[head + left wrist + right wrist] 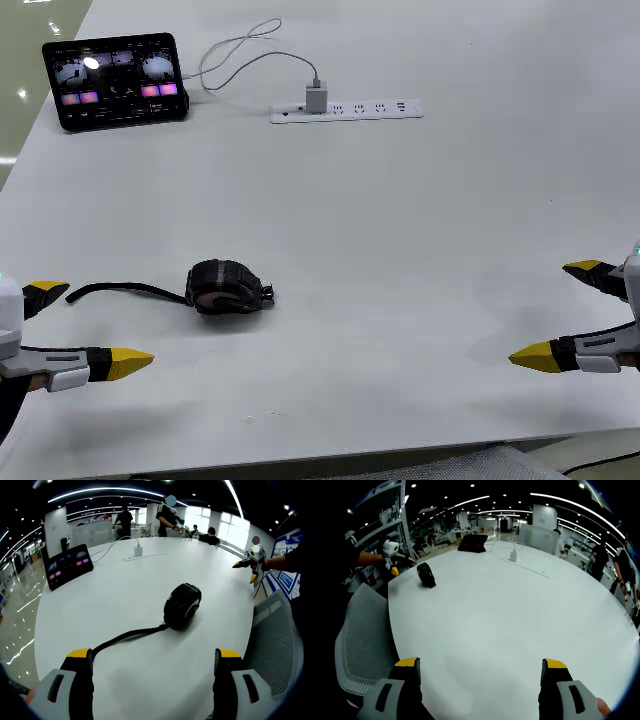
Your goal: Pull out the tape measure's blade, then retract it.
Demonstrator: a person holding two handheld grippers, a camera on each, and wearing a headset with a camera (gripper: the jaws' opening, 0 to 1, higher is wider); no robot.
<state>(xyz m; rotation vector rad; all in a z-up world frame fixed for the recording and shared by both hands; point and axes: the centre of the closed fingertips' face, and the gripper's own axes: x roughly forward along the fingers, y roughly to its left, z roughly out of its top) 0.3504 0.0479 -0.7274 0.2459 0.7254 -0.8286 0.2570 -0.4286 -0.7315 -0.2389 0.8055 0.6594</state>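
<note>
table (400, 250), tape measure (225, 287), left claw (105, 322) cropped

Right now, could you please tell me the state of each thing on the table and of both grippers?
tape measure: lying on the table, no blade pulled out
strap: stretched out flat
tablet: screen lit
charger: plugged into the power strip
left gripper: open, empty
right gripper: open, empty

Bright even overhead light, white table (420, 230) nearly washed out, faint soft shadow under tape measure (225, 287), glare spot on tablet screen (91, 63), ceiling light strips (100, 489) bowed by fisheye distortion in both gripper views, head view sharp.
</note>
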